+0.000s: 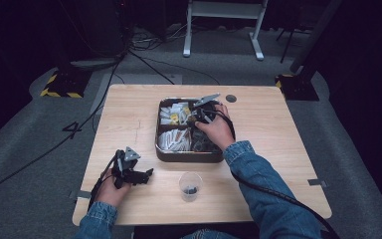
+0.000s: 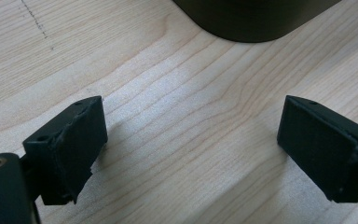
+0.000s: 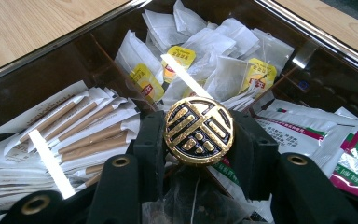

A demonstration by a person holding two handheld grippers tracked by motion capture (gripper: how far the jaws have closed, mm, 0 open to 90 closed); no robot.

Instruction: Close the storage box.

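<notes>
While the left gripper (image 2: 191, 140) gapes, the right gripper (image 3: 198, 135) clamps a gold-patterned disc (image 3: 198, 130).

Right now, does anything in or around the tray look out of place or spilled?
Nothing spilled. The one oddity: the right gripper holds a round black-and-gold emblem piece above the tray of tea bags and paper sachets.
</notes>
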